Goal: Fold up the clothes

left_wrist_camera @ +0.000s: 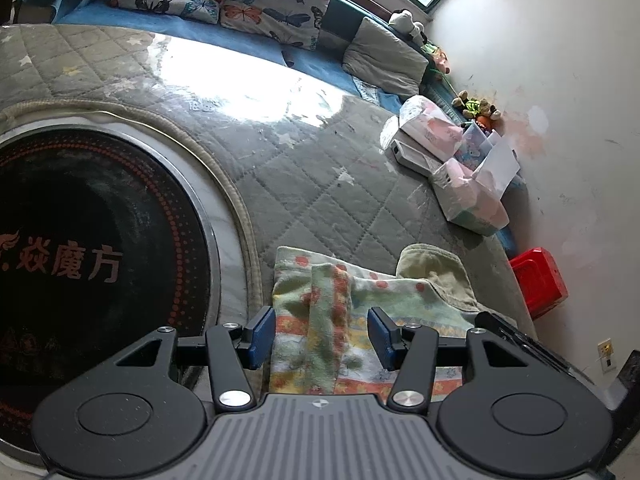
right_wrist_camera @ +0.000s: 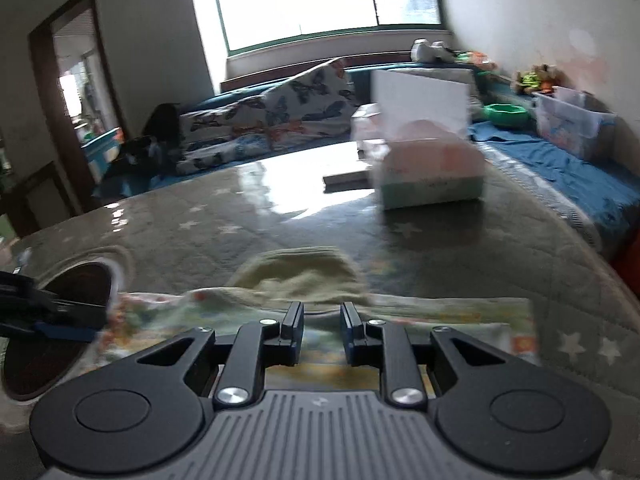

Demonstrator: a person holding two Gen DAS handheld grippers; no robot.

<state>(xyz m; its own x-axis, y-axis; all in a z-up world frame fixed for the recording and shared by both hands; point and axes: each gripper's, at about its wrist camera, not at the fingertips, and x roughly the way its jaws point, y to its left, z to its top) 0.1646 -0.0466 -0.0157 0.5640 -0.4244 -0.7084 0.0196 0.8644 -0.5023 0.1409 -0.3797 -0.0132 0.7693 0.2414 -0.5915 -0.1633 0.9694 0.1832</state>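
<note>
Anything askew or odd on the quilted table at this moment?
The pale green floral patterned garment is not lying flat: a strip of it is doubled over lengthwise and its plain olive-green part is bunched at the far edge. Both the left claw and right claw are open above it. Nothing looks spilled or damaged.

The left gripper (left_wrist_camera: 322, 336) has black linkage arms on two round black hubs, silver pivot screws, blue pads (left_wrist_camera: 264, 336) on its fingers, and a grey ribbed plate bearing a small round emblem. The right gripper (right_wrist_camera: 322, 332) is the same build: black arms, silver screws, blue-edged pads (right_wrist_camera: 349, 334), grey ribbed plate.
</note>
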